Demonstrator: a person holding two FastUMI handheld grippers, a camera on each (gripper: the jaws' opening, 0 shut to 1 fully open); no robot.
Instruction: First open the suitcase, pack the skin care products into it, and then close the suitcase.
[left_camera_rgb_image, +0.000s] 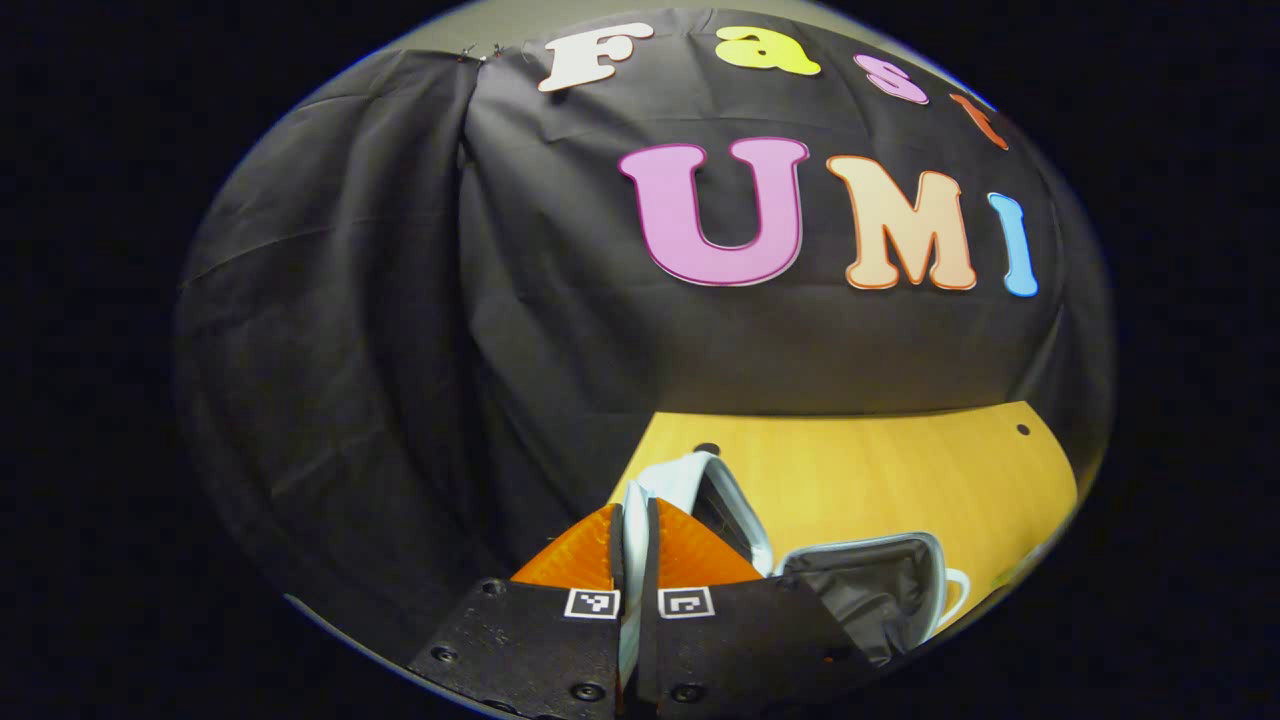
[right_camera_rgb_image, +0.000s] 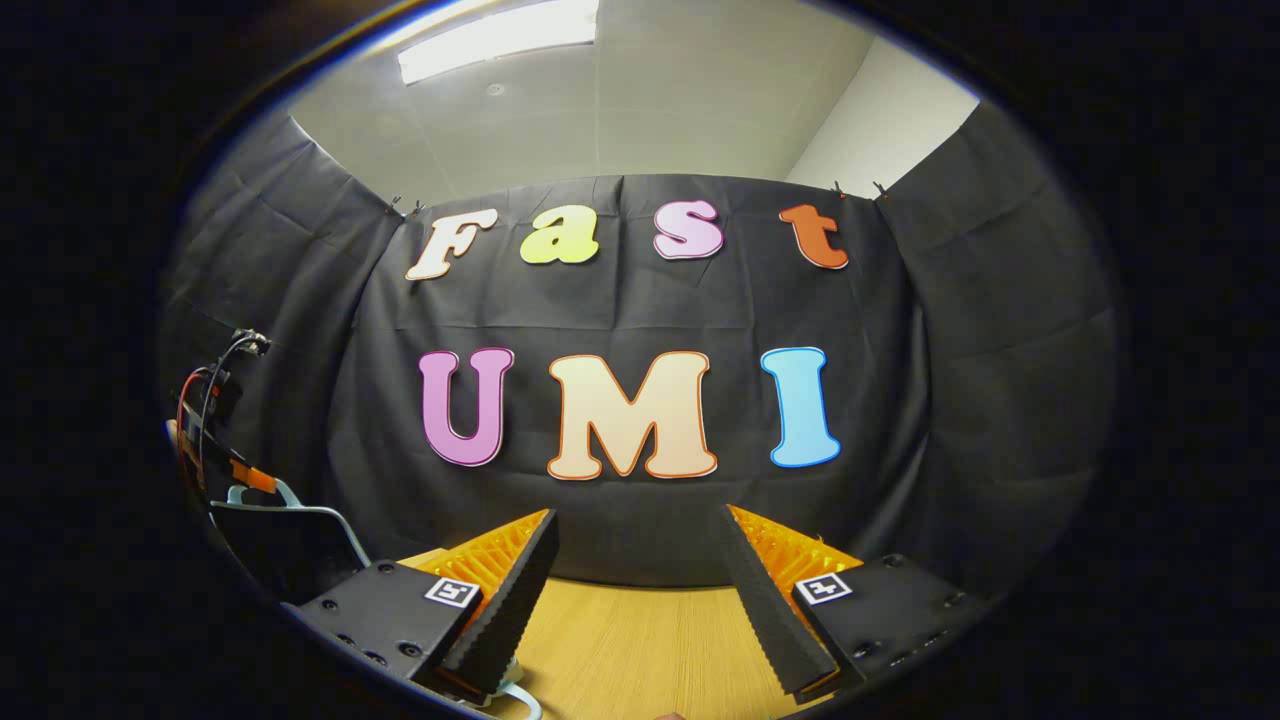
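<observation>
The suitcase (left_camera_rgb_image: 880, 590) lies open, left tongs (left_camera_rgb_image: 634, 545) clamped on its raised lid (left_camera_rgb_image: 700, 490), right tongs (right_camera_rgb_image: 640, 590) apart; contents unseen

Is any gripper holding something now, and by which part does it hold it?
The left gripper is shut on the suitcase lid, pinching its pale rim edge. The right gripper is open and holds nothing.

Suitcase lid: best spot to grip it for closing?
The suitcase lid stands raised beside the lined base, so take its thin free rim, fingers straddling it from the top edge. The left gripper pinches that rim now.
</observation>
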